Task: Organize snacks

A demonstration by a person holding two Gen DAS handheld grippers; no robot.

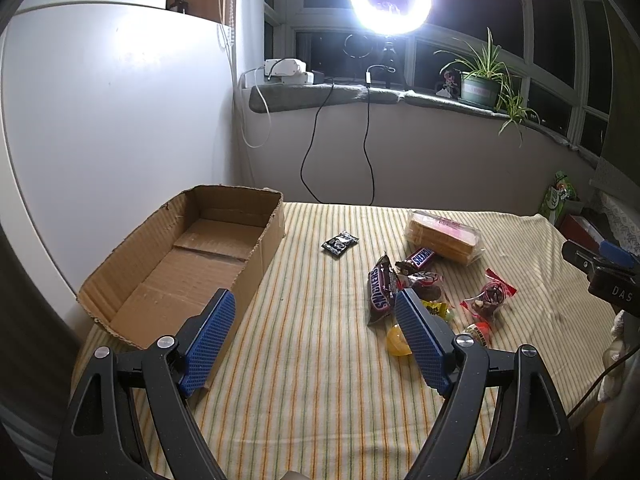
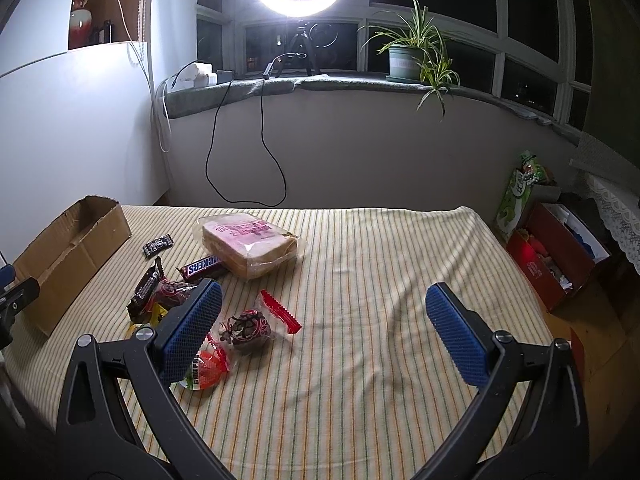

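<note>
Both grippers hover spread and empty over the striped counter (image 2: 380, 264), the right gripper (image 2: 320, 332) nearest a clear nut packet with a red serrated edge (image 2: 256, 324) at its 10 o'clock (long axis running 11 to 5), the empty cardboard box (image 1: 192, 264) beyond the left gripper (image 1: 316, 340) at 11
</note>
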